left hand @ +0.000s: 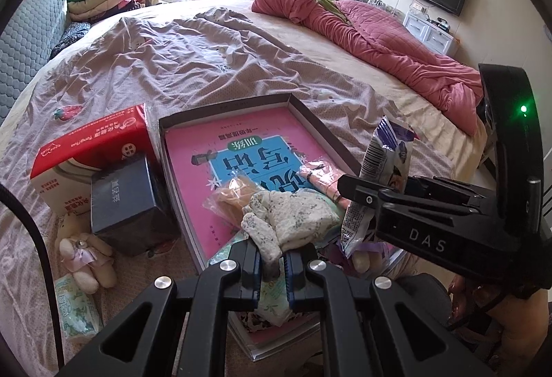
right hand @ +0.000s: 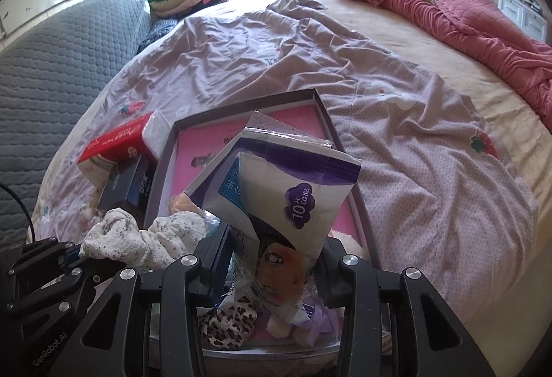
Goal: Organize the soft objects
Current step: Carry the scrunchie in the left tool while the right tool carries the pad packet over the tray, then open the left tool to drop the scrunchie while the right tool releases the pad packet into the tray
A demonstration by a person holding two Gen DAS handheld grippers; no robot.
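A shallow dark box lid (left hand: 321, 125) lies on the bed with a pink book (left hand: 193, 170) inside it. My left gripper (left hand: 272, 268) is shut on a white speckled cloth (left hand: 289, 218) that hangs over the box; the cloth also shows in the right wrist view (right hand: 138, 239). My right gripper (right hand: 269, 273) is shut on a purple-and-white soft packet (right hand: 286, 190) held upright above the box; the packet also shows in the left wrist view (left hand: 383, 166). An orange item in clear wrap (left hand: 231, 201) and a leopard-print cloth (right hand: 227, 325) lie in the box.
A red-and-white tissue box (left hand: 93, 149) and a dark blue box (left hand: 127, 201) sit left of the box lid. A small plush bunny (left hand: 86, 259) and a green tissue pack (left hand: 76, 311) lie at lower left. A pink quilt (left hand: 379, 31) is bunched at right.
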